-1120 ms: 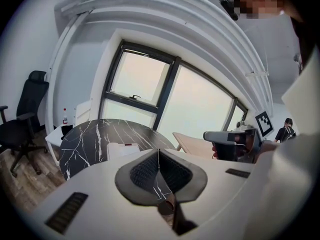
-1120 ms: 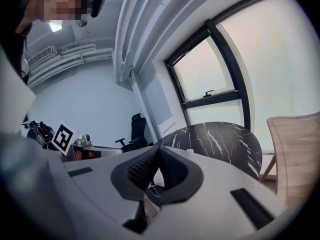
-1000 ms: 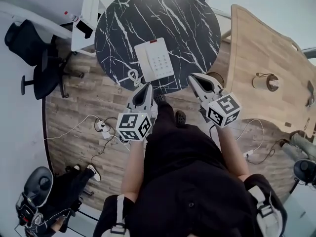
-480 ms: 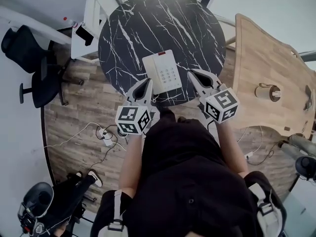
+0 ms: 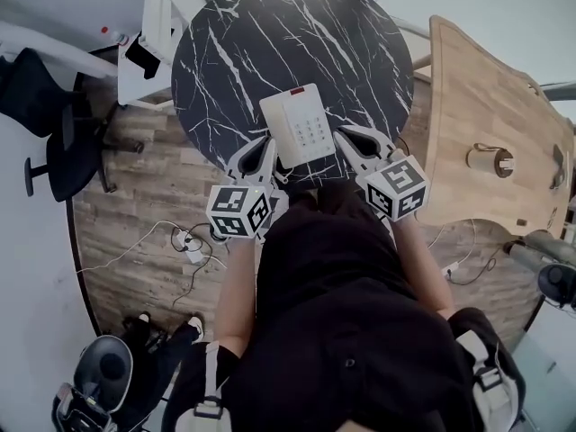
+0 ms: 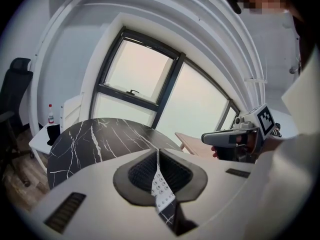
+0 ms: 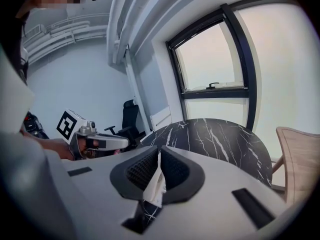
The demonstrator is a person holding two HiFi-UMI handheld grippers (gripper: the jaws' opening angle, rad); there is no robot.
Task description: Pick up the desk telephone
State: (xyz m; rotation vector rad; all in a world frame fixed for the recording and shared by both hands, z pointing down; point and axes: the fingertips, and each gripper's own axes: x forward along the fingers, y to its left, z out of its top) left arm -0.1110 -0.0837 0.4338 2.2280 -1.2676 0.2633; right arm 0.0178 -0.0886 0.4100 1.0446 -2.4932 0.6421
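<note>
The white desk telephone [image 5: 299, 126] lies near the front edge of the round black marble table [image 5: 270, 34], keypad up. My left gripper [image 5: 265, 147] is shut and empty, and its tip is just left of the phone's near corner. My right gripper [image 5: 341, 137] is shut and empty too, just right of the phone. In the left gripper view the closed jaws of the left gripper [image 6: 158, 153] leave a slit that shows the telephone [image 6: 161, 189] keypad. The right gripper [image 7: 158, 159] view shows a sliver of the telephone [image 7: 155, 186] the same way.
A light wooden table [image 5: 486, 88] with a tape roll [image 5: 486, 158] stands to the right. A black office chair [image 5: 54, 124] and a white shelf unit [image 5: 148, 34] are on the left. Cables and a power strip [image 5: 189, 241] lie on the wood floor.
Both grippers have moved forward from in front of the table's edge to either side of the telephone's near end. Both stay shut.
</note>
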